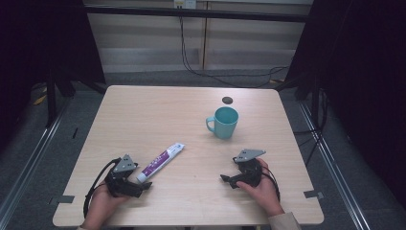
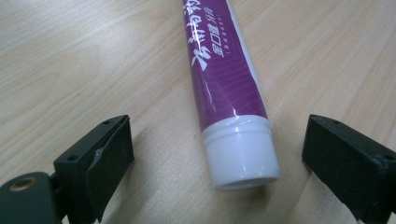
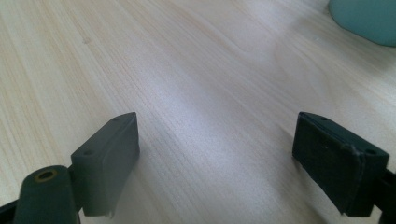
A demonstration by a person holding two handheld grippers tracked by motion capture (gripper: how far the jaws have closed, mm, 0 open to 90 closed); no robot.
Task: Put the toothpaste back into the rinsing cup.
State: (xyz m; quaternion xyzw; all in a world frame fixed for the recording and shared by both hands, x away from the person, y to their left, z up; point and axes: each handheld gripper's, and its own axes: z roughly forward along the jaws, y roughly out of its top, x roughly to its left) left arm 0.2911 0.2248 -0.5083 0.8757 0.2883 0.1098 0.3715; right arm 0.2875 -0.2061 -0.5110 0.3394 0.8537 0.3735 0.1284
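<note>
At the table's [image 1: 158, 103] near left, the left gripper [image 1: 143, 184] rests low with its jaws spread wide; in the left gripper view the white cap [image 2: 240, 151] of the purple tube [image 1: 161, 162] lies between them, touching neither pad. The tube lies flat, slanting from that cap up and right toward the table's middle. Further right, the teal cup [image 1: 223, 122] stands upright with a small dark disc [image 1: 227, 100] just behind it, and the right gripper [image 1: 227, 179] sits near the front edge, jaws spread over bare wood, apart from the cup.

Black two-jaw grippers [image 1: 143, 184] [image 1: 226, 178], grey triangular plates, black cables, beige sleeve [image 1: 283, 221]
</note>
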